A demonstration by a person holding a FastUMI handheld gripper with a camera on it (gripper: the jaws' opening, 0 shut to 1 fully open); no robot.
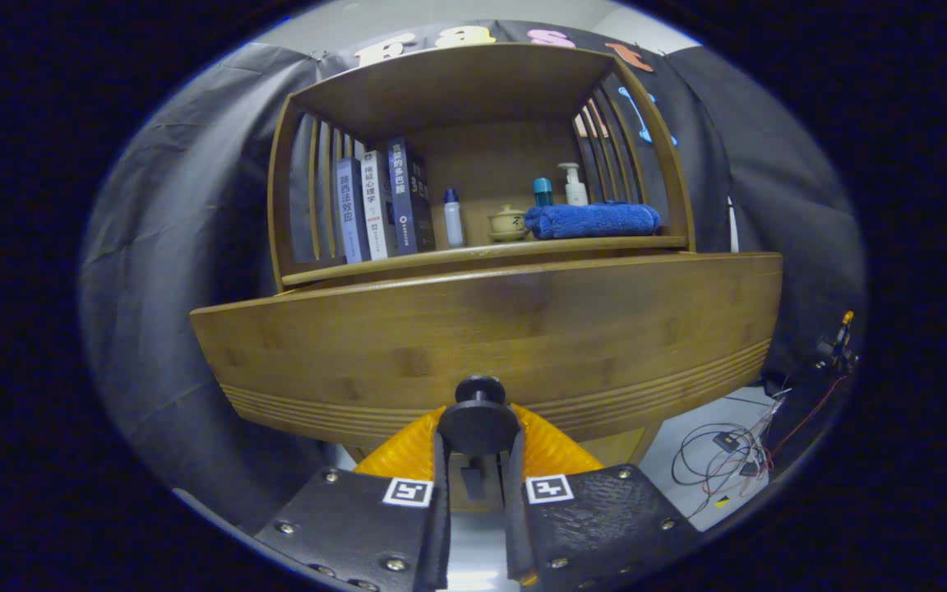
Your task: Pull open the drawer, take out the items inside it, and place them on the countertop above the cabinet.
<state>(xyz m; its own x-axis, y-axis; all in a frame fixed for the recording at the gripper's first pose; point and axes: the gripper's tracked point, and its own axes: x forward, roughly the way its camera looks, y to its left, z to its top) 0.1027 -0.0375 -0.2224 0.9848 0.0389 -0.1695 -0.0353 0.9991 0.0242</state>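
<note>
The gripper (478, 427) is seen closed on the knob (478, 418) of the drawer (490, 345), one finger pressed against each side of the knob. The drawer front, a wide wooden panel with grooved lines along its lower edge, rises directly behind the knob. Above the drawer, the countertop (473, 256) is seen as a narrow ledge under an open shelf (473, 90). On the countertop, books (379, 205) are stood upright at the left, then a bottle (454, 218), a small lidded pot (508, 222), and a folded towel (593, 220) at the right, with a pump bottle (575, 185) behind the towel. Loose wires (728, 456) are seen on the floor, right of the drawer.
</note>
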